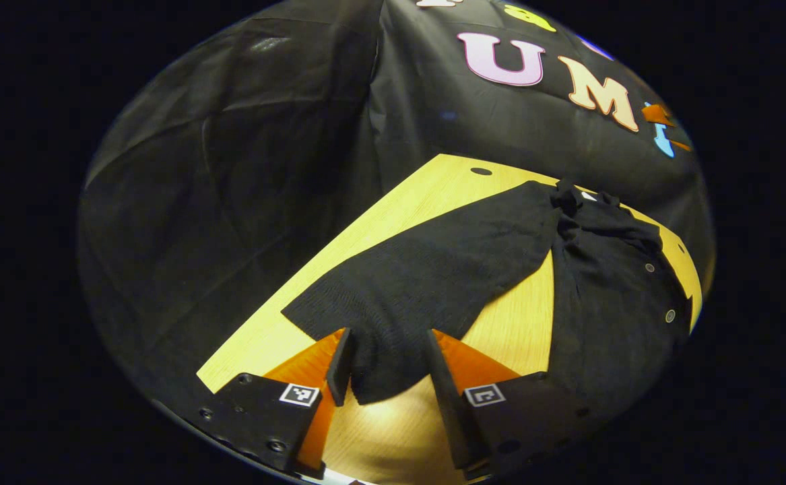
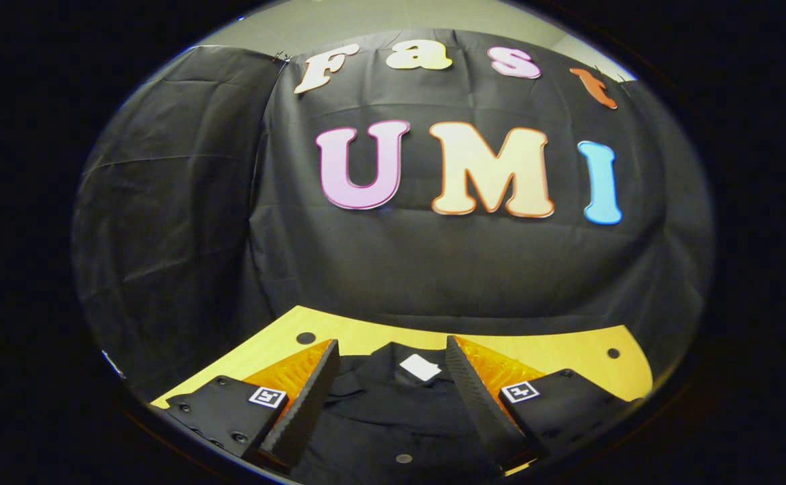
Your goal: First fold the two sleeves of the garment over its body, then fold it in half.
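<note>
- Sleeve (image 1: 426,276) of the black garment (image 1: 608,296) lay spread flat on the wooden bench (image 1: 393,209), reaching from the body toward my left hand-held gripper (image 1: 386,357).
- My left hand-held gripper's fingers stood apart, the cuff end lying between them; I could not tell whether they touched it.
- My right hand-held gripper (image 2: 389,377) was spread wide above the garment's collar (image 2: 393,370), its white label (image 2: 419,367) between the fingers.

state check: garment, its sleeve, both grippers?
garment: spread flat on the table, not folded in half.
sleeve: stretched out sideways, not yet folded over the body; its cuff end lies between the left gripper's fingers.
left gripper: open, straddling the cuff.
right gripper: open, above the collar, holding nothing.
</note>
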